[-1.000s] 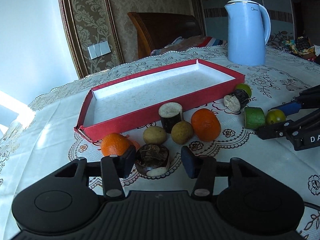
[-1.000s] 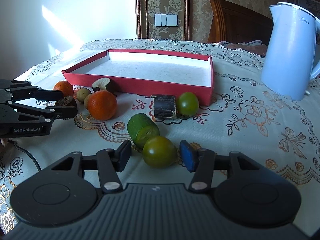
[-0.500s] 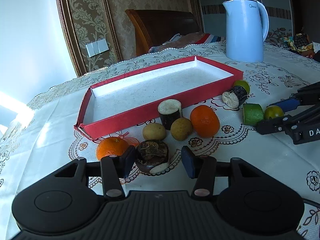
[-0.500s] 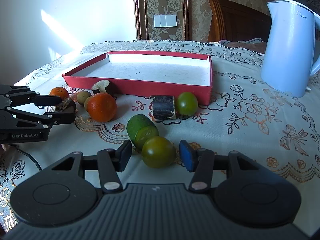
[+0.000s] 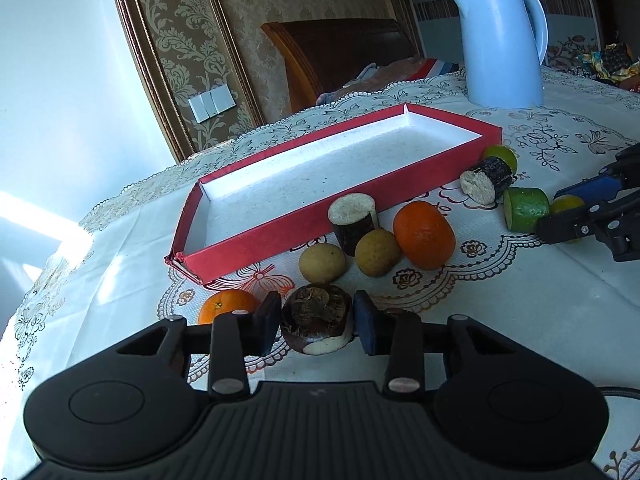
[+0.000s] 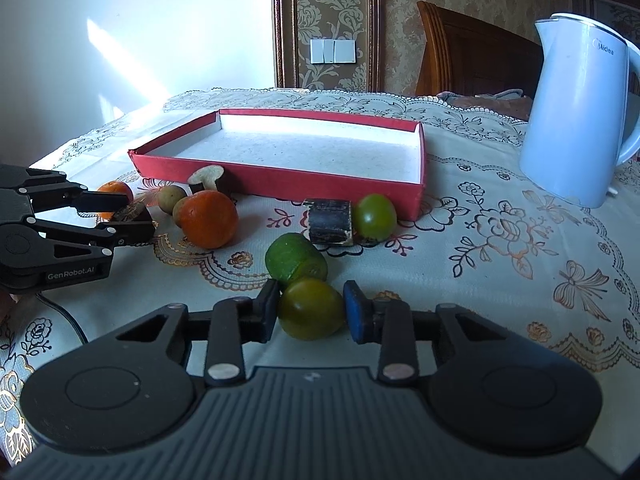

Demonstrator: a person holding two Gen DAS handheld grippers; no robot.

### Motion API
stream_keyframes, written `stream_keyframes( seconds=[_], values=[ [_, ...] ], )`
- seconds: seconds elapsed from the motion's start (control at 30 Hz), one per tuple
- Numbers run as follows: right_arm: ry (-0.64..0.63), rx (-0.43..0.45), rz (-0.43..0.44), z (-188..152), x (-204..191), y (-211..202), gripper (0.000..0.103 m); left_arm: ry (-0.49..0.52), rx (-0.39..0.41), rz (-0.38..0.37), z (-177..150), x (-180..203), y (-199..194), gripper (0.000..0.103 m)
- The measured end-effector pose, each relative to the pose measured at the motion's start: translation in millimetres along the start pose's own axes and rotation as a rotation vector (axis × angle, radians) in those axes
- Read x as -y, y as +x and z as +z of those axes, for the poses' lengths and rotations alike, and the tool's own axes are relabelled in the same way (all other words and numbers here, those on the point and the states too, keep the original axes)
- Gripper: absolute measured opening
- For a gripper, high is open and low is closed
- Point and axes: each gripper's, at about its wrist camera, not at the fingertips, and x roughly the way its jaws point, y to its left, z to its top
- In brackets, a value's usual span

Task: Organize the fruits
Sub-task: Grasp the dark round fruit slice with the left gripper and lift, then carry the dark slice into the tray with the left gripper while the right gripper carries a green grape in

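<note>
The left gripper [image 5: 316, 318] is closing on a dark brown fruit [image 5: 316, 318] on the table; both pads touch it. An orange [image 5: 224, 306] sits just to its left. The right gripper [image 6: 311, 312] is closing on a green fruit [image 6: 311, 314], pads at its sides. Behind that lies a cut lime [image 6: 296, 260]. Farther back are two tan fruits [image 5: 322, 264], a big orange [image 5: 424, 234] and dark stubs [image 5: 354, 224]. The red tray [image 5: 280, 244] lies behind them, with nothing in it. A blue kettle [image 5: 504, 44] stands far back.
</note>
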Motion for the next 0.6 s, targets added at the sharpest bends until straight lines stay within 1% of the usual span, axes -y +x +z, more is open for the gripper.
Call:
stream_keyframes(
  seconds=[0.2, 0.33, 0.43, 0.6],
  values=[
    [0.017, 0.031, -0.017, 0.5, 3.5, -6.2, 0.032, -0.039, 0.031, -0.027, -1.6, -5.9, -8.9, 0.037],
    [0.020, 0.048, -0.015, 3.1, 3.4, -11.1, 0.032, -0.050, 0.045, -0.030, 1.8, -6.1, -15.7, 0.037],
    [0.013, 0.069, -0.018, 9.1, 2.9, -15.1, 0.032, -0.052, 0.057, -0.041, 8.9, -5.7, -20.2, 0.037],
    [-0.011, 0.113, -0.031, 32.1, -1.2, -14.9, 0.032, -0.057, 0.088, -0.066, 28.6, -6.3, -23.6, 0.037]
  ],
)
